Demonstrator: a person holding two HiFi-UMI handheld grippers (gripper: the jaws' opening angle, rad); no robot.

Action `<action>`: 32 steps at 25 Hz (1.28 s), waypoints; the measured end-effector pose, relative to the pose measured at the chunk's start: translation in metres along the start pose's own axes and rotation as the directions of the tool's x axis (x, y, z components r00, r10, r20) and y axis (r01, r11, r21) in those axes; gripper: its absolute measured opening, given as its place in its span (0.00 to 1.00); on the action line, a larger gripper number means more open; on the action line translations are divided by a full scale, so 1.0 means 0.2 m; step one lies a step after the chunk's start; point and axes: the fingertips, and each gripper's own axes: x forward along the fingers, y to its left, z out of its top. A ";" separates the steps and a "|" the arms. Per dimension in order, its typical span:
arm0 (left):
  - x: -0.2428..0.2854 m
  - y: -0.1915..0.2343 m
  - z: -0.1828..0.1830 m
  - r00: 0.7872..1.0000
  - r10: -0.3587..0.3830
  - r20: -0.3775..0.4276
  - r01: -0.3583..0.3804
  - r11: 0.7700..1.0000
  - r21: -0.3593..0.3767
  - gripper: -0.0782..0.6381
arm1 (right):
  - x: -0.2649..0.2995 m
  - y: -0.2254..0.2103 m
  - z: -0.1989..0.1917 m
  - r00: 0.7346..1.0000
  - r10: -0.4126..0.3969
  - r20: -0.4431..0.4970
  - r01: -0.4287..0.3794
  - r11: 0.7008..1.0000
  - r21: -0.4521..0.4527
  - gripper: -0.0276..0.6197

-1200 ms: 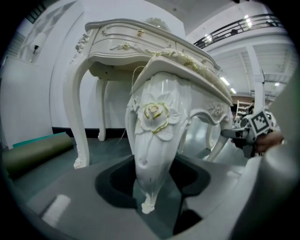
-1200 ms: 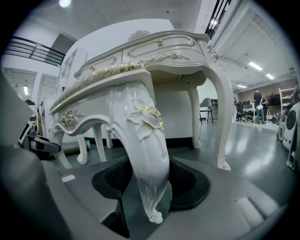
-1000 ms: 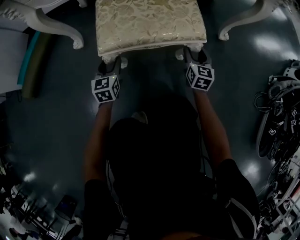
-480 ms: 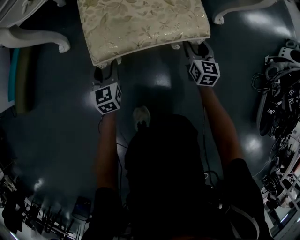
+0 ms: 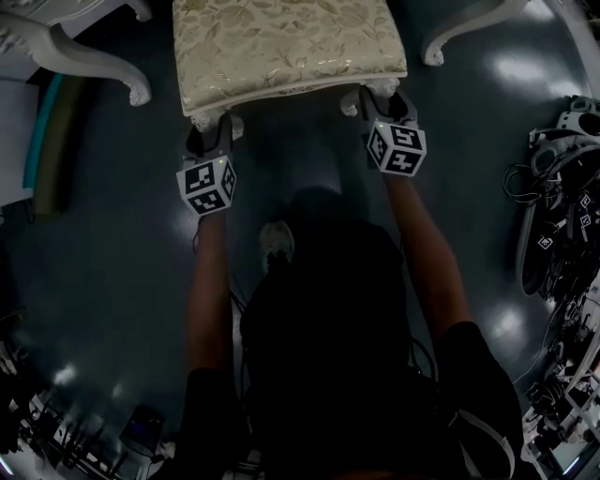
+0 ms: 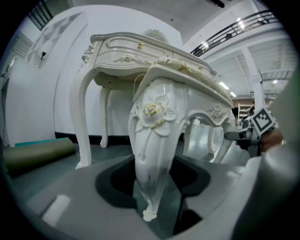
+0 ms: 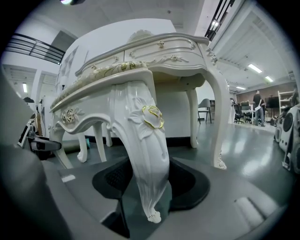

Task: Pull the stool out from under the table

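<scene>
Stool (image 5: 291, 47): stands on dark glossy floor (image 5: 309, 178) directly ahead of the person, padded seat w/ leaf pattern, far end cut off by top of the head view. Seat sits between the two near legs of the white table, left (image 5: 94, 61) and right (image 5: 469, 28); its near edge is just past their feet, toward the person. In both gripper views the table top rises behind and above the stool.

Left gripper (image 5: 211, 139): at stool's near-left corner, fingers clamped on the carved front leg (image 6: 152, 154), one either side, leg upright btwn them.

Right gripper (image 5: 380, 105): at near-right corner, fingers likewise clamped on the other front leg (image 7: 147, 173), below its gold-trimmed flower.

Whether the leg feet touch the floor: can't tell.

Both arms extended fwd, roughly parallel. One shoe (image 5: 277, 242) visible btwn them.

Surroundings: olive roll (image 5: 56, 141) on floor at left, beside the table leg; tangle of cables and gear (image 5: 562, 216) at right, well apart from stool.
</scene>
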 end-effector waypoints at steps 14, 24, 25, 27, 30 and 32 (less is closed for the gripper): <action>-0.18 -0.20 -0.20 1.000 -0.007 0.004 0.007 1.000 0.002 0.41 | -0.27 -0.09 -0.22 1.000 0.013 0.000 -0.013 1.000 -0.012 0.40; -0.30 -0.25 -0.25 1.000 -0.011 -0.004 0.011 1.000 -0.001 0.41 | -0.41 -0.08 -0.29 1.000 0.015 -0.010 -0.015 1.000 -0.010 0.39; -0.31 -0.26 -0.25 1.000 -0.010 -0.002 0.010 1.000 -0.002 0.41 | -0.42 -0.09 -0.29 1.000 0.017 -0.010 -0.017 1.000 -0.010 0.39; -0.34 -0.27 -0.27 1.000 -0.009 -0.001 0.009 1.000 -0.004 0.41 | -0.44 -0.09 -0.30 1.000 0.020 -0.012 -0.020 1.000 -0.011 0.40; -0.37 -0.28 -0.30 1.000 -0.006 -0.004 0.006 1.000 -0.006 0.41 | -0.47 -0.08 -0.32 1.000 0.023 -0.017 -0.023 1.000 -0.012 0.40; -0.39 -0.28 -0.30 1.000 -0.006 -0.005 0.006 1.000 -0.006 0.41 | -0.49 -0.08 -0.32 1.000 0.025 -0.020 -0.025 1.000 -0.011 0.40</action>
